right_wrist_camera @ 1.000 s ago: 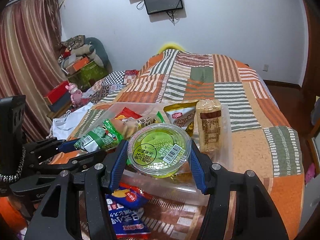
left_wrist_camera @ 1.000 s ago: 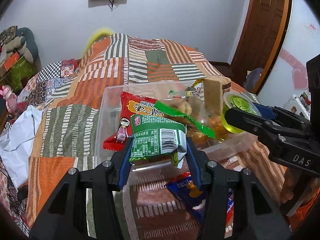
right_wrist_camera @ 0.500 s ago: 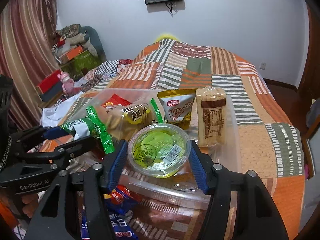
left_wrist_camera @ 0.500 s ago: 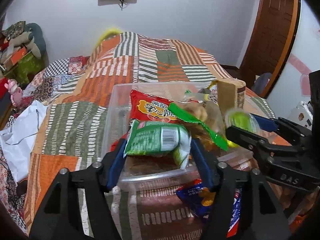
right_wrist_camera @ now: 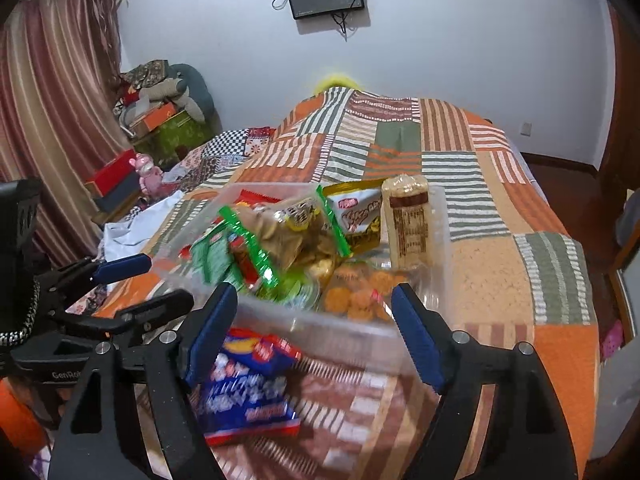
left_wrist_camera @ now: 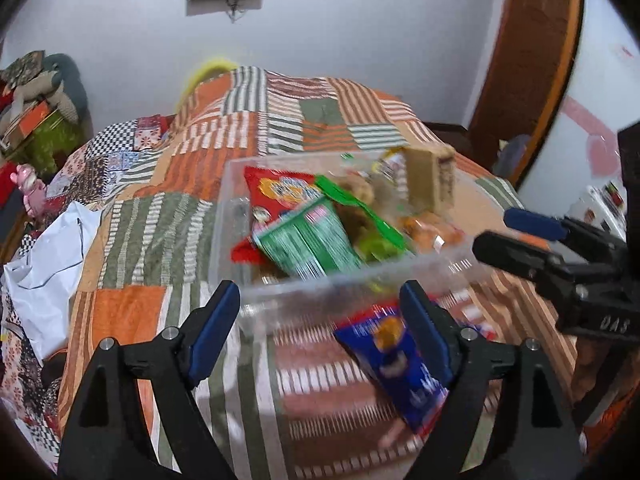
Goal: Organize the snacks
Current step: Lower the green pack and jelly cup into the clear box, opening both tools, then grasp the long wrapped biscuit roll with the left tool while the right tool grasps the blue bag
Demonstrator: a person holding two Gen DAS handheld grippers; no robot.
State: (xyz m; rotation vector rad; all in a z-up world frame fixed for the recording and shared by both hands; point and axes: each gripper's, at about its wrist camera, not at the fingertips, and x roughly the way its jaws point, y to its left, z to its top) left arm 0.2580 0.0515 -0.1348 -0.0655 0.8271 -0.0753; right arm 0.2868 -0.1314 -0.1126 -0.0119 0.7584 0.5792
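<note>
Blue foil snack packet (left_wrist_camera: 404, 360), loose on patchwork bedspread (left_wrist_camera: 152, 236), before clear plastic bin (left_wrist_camera: 320, 284); long axis toward viewer. Left hand-held gripper (left_wrist_camera: 320, 312) and right hand-held gripper (right_wrist_camera: 312, 320) opening, empty; left directly above packet.

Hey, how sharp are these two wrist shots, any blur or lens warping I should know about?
Left wrist view: motion blur smears the green snack packet and clear plastic bin; fisheye bends the door frame. Right wrist view: the far quilt and tall biscuit pack stay sharp, the blue snack bag up close is smeared; dark vignette at the corners in both.
</note>
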